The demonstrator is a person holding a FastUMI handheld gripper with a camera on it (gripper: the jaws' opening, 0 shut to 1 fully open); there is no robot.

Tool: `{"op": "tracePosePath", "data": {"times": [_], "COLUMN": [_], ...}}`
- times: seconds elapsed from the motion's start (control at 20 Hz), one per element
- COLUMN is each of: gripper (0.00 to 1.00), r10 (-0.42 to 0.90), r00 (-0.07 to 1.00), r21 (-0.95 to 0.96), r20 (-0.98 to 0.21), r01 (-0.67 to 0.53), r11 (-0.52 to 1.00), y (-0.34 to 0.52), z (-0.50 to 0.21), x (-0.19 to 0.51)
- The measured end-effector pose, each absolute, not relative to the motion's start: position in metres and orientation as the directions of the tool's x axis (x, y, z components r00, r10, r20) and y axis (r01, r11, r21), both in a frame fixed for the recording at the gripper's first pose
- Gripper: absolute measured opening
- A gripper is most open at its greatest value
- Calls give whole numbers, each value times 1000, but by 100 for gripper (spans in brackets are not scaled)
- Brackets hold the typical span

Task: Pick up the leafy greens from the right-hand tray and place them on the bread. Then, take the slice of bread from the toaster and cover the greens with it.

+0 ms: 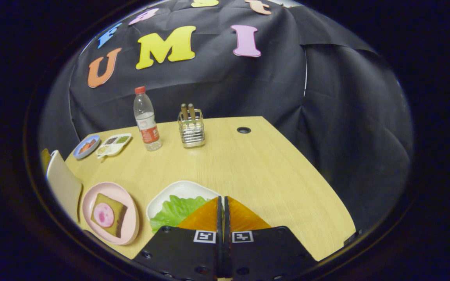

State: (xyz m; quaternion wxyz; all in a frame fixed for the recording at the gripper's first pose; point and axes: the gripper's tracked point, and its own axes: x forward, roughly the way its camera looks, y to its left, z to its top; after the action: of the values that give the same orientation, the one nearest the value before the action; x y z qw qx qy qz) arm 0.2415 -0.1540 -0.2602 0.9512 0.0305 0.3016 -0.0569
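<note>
**Jaws pressed together above the greens tray**

The gripper [222, 210] is hovering at the near edge of the tabletop [272, 171], its two orange fingers [203, 218] lying flat against each other with only a thin dark seam between them. Nothing is sitting between them; the jaws are pressed together and empty.

The leafy greens [174, 210] are lying on a white tray [182, 188] just left of and beneath the fingertips. The left finger is overlapping the right part of the leaf in this view; whether it is touching the leaf cannot be told.

To the left of the tray, close beside it, a pink plate [129, 230] is carrying a slice of bread [109, 201] with a round pink slice [103, 215] resting on top. Further left, at the near-left edge, a pale upright object [63, 183] is standing; its identity cannot be told for certain.

At the far left a small blue dish [86, 146] is sitting beside a white divided dish [113, 144] holding small portions of dark and green stuff. Right of these a clear water bottle [147, 121] with a red cap is standing upright, and beside it a wire holder [191, 130] is keeping two brown-handled utensils. A dark round hole [243, 130] is showing in the tabletop at the far side.
</note>
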Motion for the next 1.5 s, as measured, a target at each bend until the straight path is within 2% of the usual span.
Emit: {"op": "tracePosePath", "data": {"times": [0.3, 0.65, 1.2, 1.5], "gripper": [0, 0, 0, 0], "r10": [-61, -26, 161, 271], "r00": [866, 891, 915, 881], "r21": [19, 1, -39, -18], "r20": [-496, -453, -371, -389], "r01": [81, 30, -188, -301], "r11": [997, 1000, 981, 953], "y": [-130, -89, 68, 154], "z": [-206, -177, -128, -154], "x": [234, 219, 170, 160]}}
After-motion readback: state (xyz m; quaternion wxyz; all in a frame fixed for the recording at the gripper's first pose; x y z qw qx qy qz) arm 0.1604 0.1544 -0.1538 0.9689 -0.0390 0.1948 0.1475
